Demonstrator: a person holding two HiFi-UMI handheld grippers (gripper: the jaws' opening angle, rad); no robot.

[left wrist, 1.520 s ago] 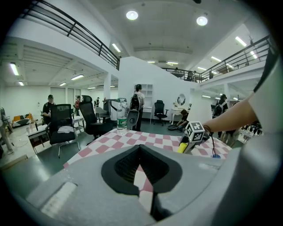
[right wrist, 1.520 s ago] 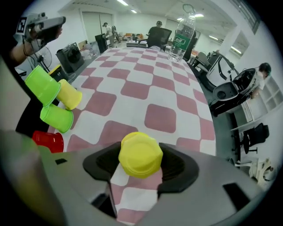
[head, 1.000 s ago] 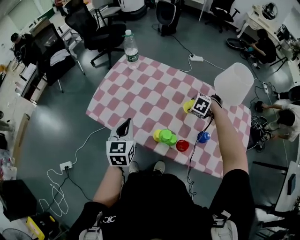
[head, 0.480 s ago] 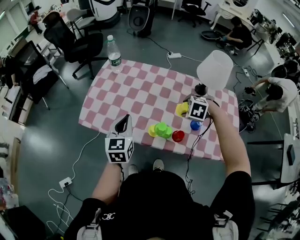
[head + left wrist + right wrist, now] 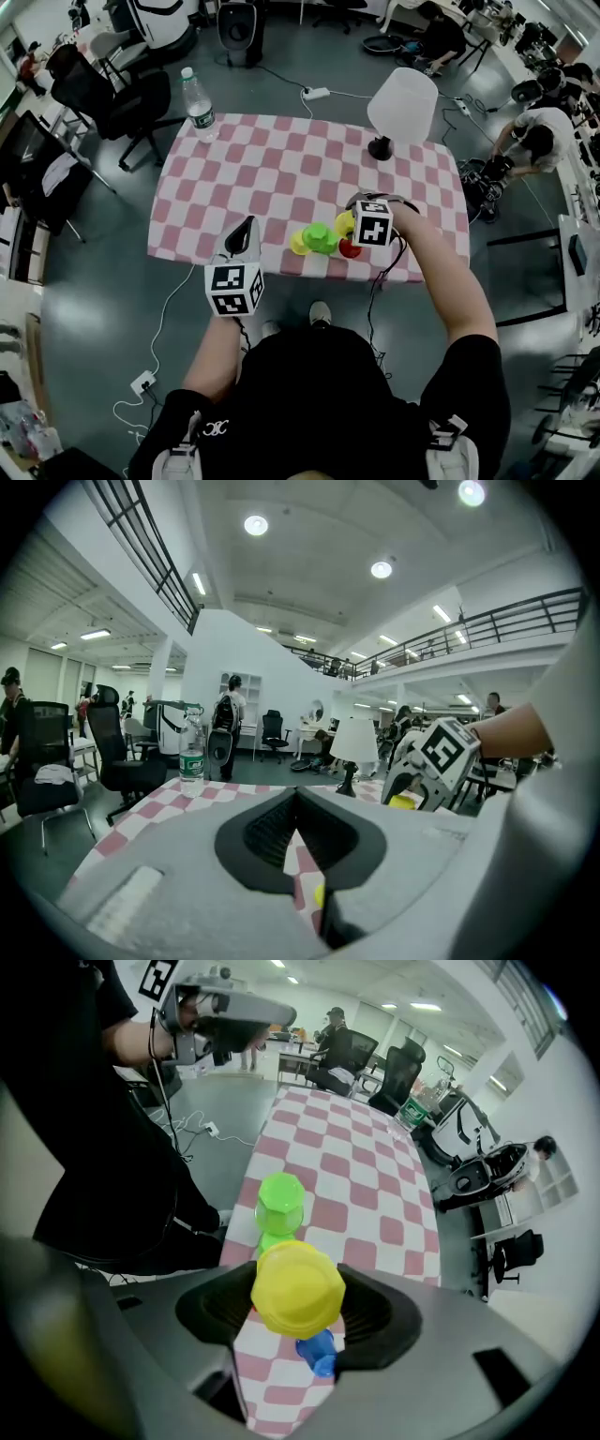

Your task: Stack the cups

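The yellow cup (image 5: 298, 1286) was pinched between the jaws of the right gripper (image 5: 300, 1312), which was pointed steeply down over the near edge of the checked tabletop (image 5: 272, 169), just right of the green cup (image 5: 320, 237). A blue cup (image 5: 317, 1354) was seen beneath it. The left gripper (image 5: 246, 236) was held left of the cups, its jaws pressed together on nothing.
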